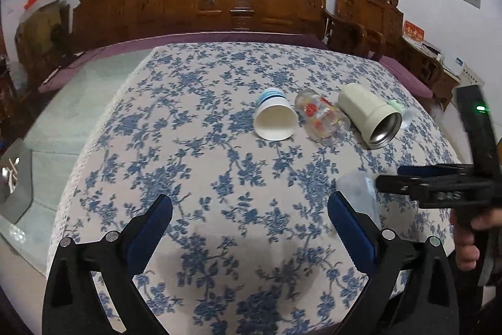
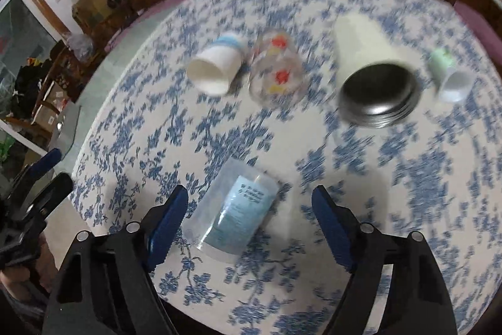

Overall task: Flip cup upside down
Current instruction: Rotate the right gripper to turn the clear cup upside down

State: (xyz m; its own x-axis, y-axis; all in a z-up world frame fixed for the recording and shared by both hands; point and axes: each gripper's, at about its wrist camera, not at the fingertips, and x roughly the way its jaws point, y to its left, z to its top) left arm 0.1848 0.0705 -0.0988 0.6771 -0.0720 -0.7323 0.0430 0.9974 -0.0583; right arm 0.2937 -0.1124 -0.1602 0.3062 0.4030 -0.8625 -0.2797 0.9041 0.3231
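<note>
- The plastic cup (image 2: 231, 217) lies on its side on the tablecloth (image 2: 423, 193), between the spread jaws of the right gripper (image 2: 251, 225), untouched.
- Left gripper (image 1: 251, 228) hovers released over bare cloth.
- Farther back lie a paper cup (image 1: 275, 118), glass (image 1: 323, 120), flask (image 1: 370, 115) and a small green cup (image 2: 450, 77).

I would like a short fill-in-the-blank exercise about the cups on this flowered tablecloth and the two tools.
1. The white paper cup with a blue band lies on its ____.
2. The cream metal flask has its mouth ____, with no lid on it.
3. The translucent plastic cup with a pale blue label lies nearest the ____ tool.
4. The left tool has its fingers ____.

Missing words: side; open; right; open
</note>
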